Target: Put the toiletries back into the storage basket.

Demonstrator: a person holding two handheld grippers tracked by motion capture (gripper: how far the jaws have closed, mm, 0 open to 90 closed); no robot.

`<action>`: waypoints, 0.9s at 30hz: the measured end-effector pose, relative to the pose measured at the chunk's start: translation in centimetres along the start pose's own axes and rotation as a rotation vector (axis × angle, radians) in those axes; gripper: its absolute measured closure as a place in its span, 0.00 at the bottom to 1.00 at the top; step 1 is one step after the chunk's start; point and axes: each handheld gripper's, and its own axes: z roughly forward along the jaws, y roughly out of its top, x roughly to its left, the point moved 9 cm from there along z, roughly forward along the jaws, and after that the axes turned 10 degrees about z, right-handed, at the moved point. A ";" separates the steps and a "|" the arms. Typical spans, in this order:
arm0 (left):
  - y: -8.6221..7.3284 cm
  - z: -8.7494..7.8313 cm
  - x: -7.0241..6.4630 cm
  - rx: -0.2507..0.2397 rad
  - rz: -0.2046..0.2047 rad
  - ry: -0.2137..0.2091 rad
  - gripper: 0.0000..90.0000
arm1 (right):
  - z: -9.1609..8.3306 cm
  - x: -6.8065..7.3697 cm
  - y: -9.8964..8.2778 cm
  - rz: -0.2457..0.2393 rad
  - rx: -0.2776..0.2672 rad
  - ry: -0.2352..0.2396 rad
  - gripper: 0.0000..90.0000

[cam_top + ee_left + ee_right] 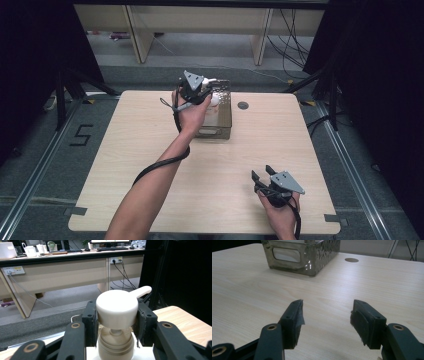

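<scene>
Smooth white domed pump head

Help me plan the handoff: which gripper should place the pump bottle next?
Left. The left gripper is shut on the pump bottle, above the metal basket. The right gripper is open and empty, near the table's front edge.
</scene>
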 end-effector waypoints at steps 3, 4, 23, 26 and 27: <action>0.0 0.0 0.1 0.002 -0.001 -0.003 0.66 | 0.0 0.1 0.0 0.003 -0.005 0.004 0.48; 0.0 0.0 0.1 0.001 -0.002 -0.004 0.66 | 0.0 0.1 0.0 0.012 -0.005 0.004 0.48; 0.2 -0.7 0.0 -0.051 0.036 -0.003 0.54 | 0.0 0.1 0.0 0.016 -0.004 0.002 0.48; 0.4 -1.0 0.0 -0.058 0.047 0.004 0.50 | -0.1 -0.2 0.1 -0.026 -0.006 -0.011 0.48; 0.5 -1.1 0.0 -0.058 0.048 0.007 0.48 | -0.1 -0.2 0.1 -0.026 -0.006 -0.011 0.48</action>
